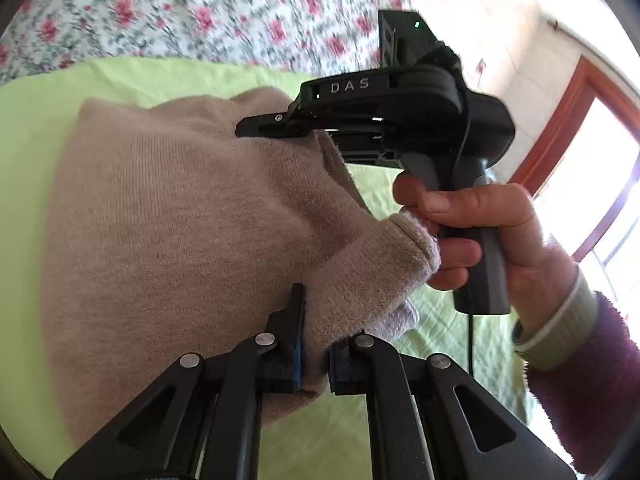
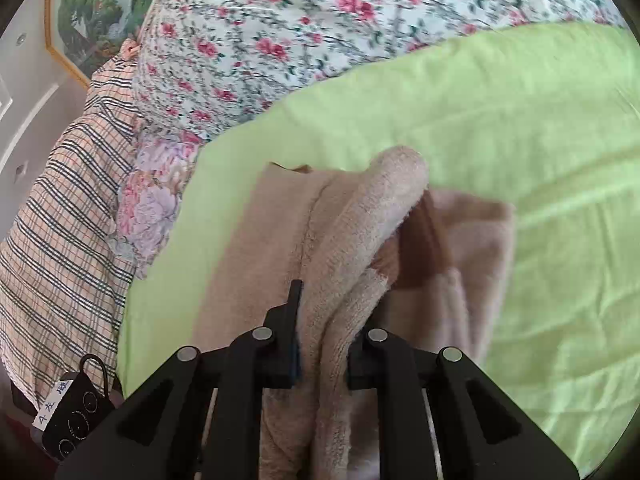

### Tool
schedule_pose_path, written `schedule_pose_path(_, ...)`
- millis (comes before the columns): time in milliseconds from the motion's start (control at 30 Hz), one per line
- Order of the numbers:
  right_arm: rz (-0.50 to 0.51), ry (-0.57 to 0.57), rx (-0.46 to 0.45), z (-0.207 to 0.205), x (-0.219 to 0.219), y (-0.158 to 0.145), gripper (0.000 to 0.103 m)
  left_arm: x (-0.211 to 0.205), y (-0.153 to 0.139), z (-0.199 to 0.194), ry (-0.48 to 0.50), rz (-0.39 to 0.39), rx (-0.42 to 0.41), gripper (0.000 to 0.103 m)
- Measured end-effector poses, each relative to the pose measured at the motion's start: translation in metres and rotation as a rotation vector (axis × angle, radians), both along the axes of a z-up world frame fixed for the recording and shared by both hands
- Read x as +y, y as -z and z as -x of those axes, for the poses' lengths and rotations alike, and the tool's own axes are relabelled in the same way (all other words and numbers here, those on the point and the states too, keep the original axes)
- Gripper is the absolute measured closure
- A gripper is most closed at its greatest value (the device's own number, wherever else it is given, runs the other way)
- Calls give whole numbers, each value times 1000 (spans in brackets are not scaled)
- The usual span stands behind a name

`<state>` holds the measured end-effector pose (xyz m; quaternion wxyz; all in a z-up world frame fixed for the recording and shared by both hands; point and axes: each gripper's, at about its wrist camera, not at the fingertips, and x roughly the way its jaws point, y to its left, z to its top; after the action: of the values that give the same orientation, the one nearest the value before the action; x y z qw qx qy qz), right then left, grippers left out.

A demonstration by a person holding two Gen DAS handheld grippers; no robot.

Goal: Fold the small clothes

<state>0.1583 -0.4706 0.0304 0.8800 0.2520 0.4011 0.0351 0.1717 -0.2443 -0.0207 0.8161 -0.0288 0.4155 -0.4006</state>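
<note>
A small beige knit garment [image 1: 180, 208] is held up over a light green sheet [image 1: 36, 128]. My left gripper [image 1: 316, 344] is shut on a lower edge of the garment, next to a cuff-like knit end [image 1: 404, 252]. My right gripper [image 1: 280, 130] shows in the left wrist view, held by a hand [image 1: 480, 232], its fingers clamped on the garment's upper edge. In the right wrist view my right gripper [image 2: 322, 344] is shut on a thick bunched fold of the garment [image 2: 360, 240], which hangs and drapes onto the green sheet [image 2: 520, 120].
A floral bedspread [image 2: 260, 40] lies beyond the green sheet, with a plaid cloth [image 2: 60, 208] at the left. A small black device with a white label [image 2: 76, 416] sits at the lower left. A window with a red-brown frame [image 1: 568, 128] is at the right.
</note>
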Motion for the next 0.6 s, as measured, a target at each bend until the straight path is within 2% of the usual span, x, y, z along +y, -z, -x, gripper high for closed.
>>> schedule_pose_path(200,37,34,-54,16,-9,-6,87,-17,3,-2,21,-1,7,96)
schedule_pose_path(267,101,67,-11,14,-12,2,83,-22,8,-8,42,-15,24,95)
schedule_pose_path(333,115,101,40,14,-16,15,74,-26,16,-13,43,-30,54,94)
schedule_pose_path(467,95,147,9,32,-18,13,65,-15,12,-14,52,0,87,80)
schedule_pose_path(533,108,177,5,46,-18,11,50,-5,7,-12,54,1,96,76)
schedule_pose_path(600,84,189,-14,61,-18,12,43,6,1,-8,46,1,109,71)
